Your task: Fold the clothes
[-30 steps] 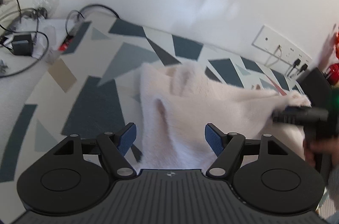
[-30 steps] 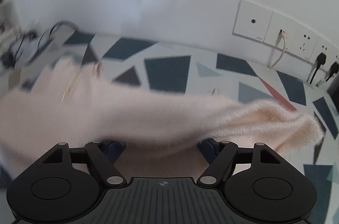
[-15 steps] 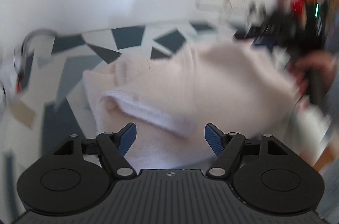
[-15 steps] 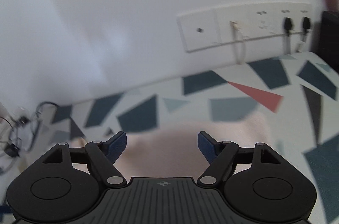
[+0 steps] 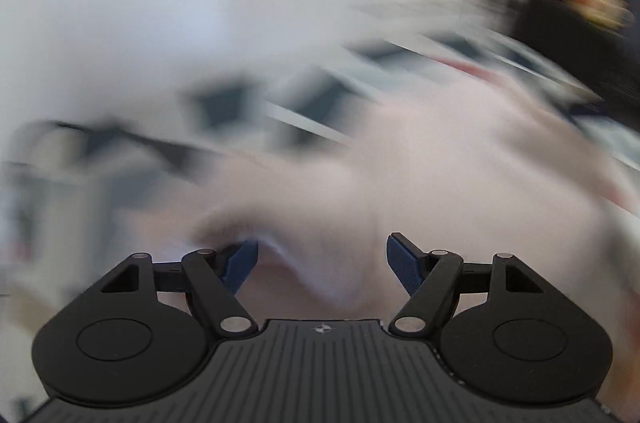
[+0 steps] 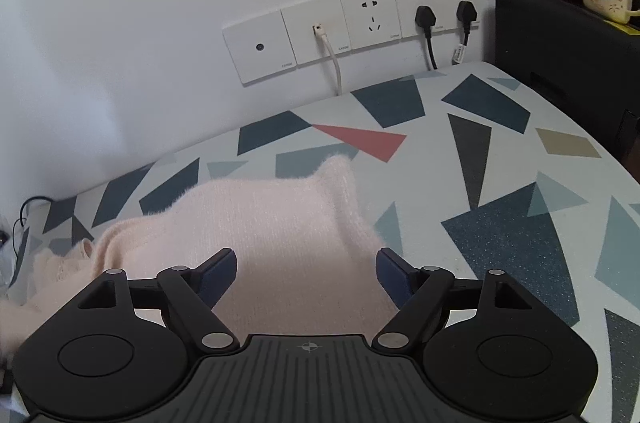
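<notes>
left wrist view, heavily blurred: the left gripper (image 5: 322, 261) stands apart, nothing clamped, the pink knit garment (image 5: 460, 183) lying beyond it on the patterned table (image 5: 224, 111).

right wrist view: the right gripper (image 6: 306, 273), its jaws just having widened, hangs empty over the folded garment (image 6: 256, 223). best to pinch both near corners evenly before the next fold.

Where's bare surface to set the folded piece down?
Free: patterned tabletop right of the fuzzy pink knit garment, bordered by the black box. Also the strip below the white wall sockets. Crowded: far left, black cables.
</notes>
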Available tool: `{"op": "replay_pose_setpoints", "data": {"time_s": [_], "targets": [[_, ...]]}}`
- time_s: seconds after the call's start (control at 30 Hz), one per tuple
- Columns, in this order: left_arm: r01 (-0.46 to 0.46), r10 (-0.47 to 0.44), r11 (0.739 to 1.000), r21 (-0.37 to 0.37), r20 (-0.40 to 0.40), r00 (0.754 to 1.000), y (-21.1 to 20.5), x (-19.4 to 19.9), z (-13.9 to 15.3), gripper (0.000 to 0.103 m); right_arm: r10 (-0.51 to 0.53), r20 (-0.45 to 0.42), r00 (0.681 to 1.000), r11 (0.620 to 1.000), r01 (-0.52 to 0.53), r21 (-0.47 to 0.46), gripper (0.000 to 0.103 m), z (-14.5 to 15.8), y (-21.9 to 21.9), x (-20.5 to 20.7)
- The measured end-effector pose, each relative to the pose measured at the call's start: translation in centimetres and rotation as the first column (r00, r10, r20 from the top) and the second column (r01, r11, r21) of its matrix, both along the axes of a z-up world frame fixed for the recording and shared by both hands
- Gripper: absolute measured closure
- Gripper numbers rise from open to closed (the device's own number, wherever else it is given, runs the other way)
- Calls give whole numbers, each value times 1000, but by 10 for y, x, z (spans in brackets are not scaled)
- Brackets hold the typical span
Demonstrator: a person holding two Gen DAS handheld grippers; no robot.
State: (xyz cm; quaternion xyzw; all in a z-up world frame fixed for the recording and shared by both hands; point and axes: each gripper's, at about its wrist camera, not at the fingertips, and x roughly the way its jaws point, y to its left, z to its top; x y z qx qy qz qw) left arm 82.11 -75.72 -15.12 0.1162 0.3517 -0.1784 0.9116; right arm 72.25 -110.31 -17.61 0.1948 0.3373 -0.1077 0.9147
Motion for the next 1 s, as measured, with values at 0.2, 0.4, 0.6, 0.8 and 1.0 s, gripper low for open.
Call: {"op": "replay_pose_setpoints", "data": {"time_s": [0.2,0.4,0.6,0.8,1.0], "targets": [[-259,261,961,-98,13,965,40,41,15,30,16,-8,1000,1000,-16,2,28,-3,2,3],[-92,87,994,-62,-78,993,25,16,9,25,49,-31,998,998,-50,-32,28,-9,8,9],[-10,14,999,47,-80,997,-5,13,-11,20,152,-87,985,984,-158,-76,25,-18,27,45],[-172,169,985,-3,-173,970,-1,69,-39,0,181,-107,978,983,-181,13,19,-37,26,108],[-258,213,957,-131,-283,935,26,52,-15,0,120,-45,992,991,-118,58,1,-12,9,102]]}}
